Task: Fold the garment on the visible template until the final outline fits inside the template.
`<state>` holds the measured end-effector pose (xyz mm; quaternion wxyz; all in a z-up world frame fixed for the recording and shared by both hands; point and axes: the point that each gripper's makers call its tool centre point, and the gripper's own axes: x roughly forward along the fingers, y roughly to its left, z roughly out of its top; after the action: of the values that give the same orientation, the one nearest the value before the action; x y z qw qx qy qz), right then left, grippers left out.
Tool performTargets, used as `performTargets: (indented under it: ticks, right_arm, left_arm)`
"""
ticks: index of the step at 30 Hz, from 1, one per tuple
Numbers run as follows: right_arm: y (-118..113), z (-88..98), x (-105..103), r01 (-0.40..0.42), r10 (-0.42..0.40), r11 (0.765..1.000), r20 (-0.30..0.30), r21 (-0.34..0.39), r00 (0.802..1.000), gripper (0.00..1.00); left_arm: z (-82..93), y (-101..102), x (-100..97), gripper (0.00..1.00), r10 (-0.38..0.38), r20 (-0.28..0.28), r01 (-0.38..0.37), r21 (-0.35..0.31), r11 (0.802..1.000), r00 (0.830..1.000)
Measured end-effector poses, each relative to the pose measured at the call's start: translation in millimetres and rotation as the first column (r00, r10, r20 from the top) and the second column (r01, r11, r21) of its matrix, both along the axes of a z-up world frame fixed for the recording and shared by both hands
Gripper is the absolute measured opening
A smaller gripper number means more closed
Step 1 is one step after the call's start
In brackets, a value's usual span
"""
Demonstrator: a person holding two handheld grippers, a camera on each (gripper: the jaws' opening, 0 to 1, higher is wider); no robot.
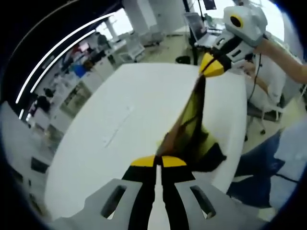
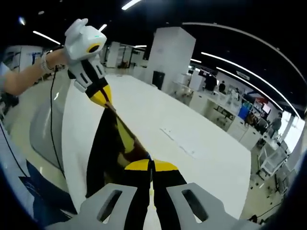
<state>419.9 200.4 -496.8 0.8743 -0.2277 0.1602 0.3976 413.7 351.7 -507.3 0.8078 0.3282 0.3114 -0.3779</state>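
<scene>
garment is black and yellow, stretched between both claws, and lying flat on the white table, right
Not quite: the garment is not lying flat. It is black and yellow and stretched between both claws, but held up in the air above the white table. The left gripper view shows it running from the left claw up to the right claw, with its lower part hanging down.

left gripper (image 1: pixel 159 161): grey body, 2 black jaws, yellow tips
right gripper (image 2: pixel 151 166): same colours, white housing, black cable
</scene>
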Motion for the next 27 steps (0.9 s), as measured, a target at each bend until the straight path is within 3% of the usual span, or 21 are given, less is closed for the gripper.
performTargets:
  ticks: [8, 13, 27]
  right_arm:
    - [0, 11.4, -2, -0.027, 0.027, 0.999, -0.003, -0.018, 1.0, 0.01]
    - [-6, 19.0, 5, -0.041, 0.04, 0.999, -0.015, -0.033, 0.999, 0.01]
    - [-9, 40.4, -7, -0.089, 0.085, 0.993, -0.052, -0.079, 0.995, 0.01]
  left_arm:
    - [16.0, 0, 12.5, 0.0, -0.016, 0.0, 0.016, 0.01, 1.0, 1.0]
    - [24.5, -3, 13.9, 0.0, -0.035, 0.002, 0.035, 0.01, 0.999, 0.999]
    - [51.8, -8, 12.2, 0.0, -0.068, 0.002, 0.068, 0.011, 0.998, 0.998]
